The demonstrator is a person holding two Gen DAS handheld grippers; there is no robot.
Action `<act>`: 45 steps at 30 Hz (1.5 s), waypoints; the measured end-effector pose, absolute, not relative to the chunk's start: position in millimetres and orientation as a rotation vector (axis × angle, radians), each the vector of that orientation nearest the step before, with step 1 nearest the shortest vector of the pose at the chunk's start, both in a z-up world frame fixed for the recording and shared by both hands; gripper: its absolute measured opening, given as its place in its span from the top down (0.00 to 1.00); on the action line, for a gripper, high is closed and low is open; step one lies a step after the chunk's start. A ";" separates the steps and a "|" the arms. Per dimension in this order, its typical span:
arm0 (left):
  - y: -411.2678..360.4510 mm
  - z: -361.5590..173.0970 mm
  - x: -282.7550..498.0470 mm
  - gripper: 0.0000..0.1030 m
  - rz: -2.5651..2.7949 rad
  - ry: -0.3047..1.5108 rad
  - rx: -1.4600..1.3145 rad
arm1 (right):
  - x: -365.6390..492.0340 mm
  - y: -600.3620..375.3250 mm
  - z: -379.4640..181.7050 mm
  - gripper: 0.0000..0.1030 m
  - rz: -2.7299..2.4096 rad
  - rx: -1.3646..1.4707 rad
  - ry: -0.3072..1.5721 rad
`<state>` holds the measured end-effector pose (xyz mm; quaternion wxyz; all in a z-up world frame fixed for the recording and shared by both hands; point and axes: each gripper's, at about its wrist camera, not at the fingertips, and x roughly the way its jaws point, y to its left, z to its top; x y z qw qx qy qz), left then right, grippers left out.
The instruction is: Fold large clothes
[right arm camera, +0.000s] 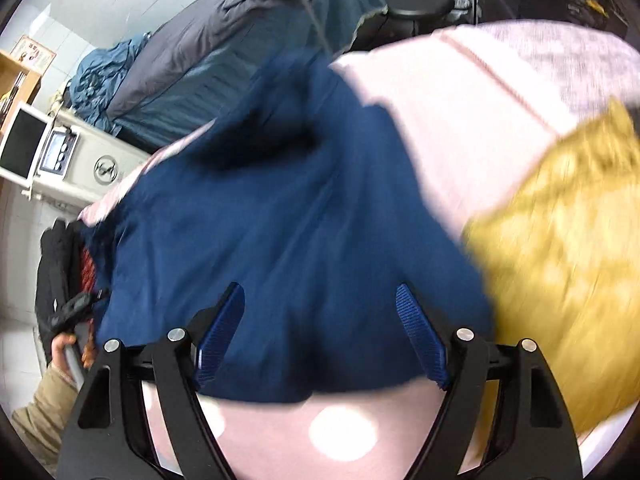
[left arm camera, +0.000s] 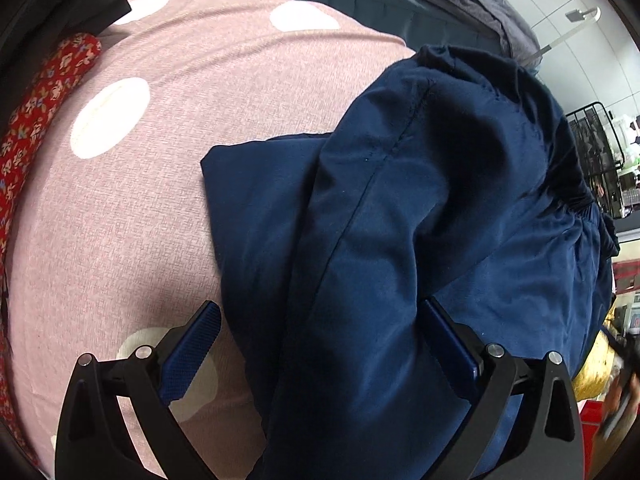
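A navy blue garment (left arm camera: 400, 216) lies bunched and partly folded on a pink sheet with white dots (left arm camera: 140, 184). My left gripper (left arm camera: 320, 312) is open, its jaws wide apart, with a thick fold of the garment lying between them. In the right wrist view the same navy garment (right arm camera: 280, 216) fills the middle, blurred. My right gripper (right arm camera: 320, 300) is open and hovers over the garment's near edge, gripping nothing.
A red floral cloth (left arm camera: 36, 120) lies at the sheet's left edge. A yellow garment (right arm camera: 560, 248) lies to the right of the navy one. A bed with grey and teal covers (right arm camera: 224, 56) stands behind. A black stool (right arm camera: 416, 4) stands beyond.
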<state>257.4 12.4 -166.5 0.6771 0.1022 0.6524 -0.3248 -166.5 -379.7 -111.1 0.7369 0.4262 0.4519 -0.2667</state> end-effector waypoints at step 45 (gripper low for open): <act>70.1 -1.9 181.0 0.79 -0.963 1.271 -0.294 | -131.5 -348.4 -30.6 0.83 -0.171 1.109 0.774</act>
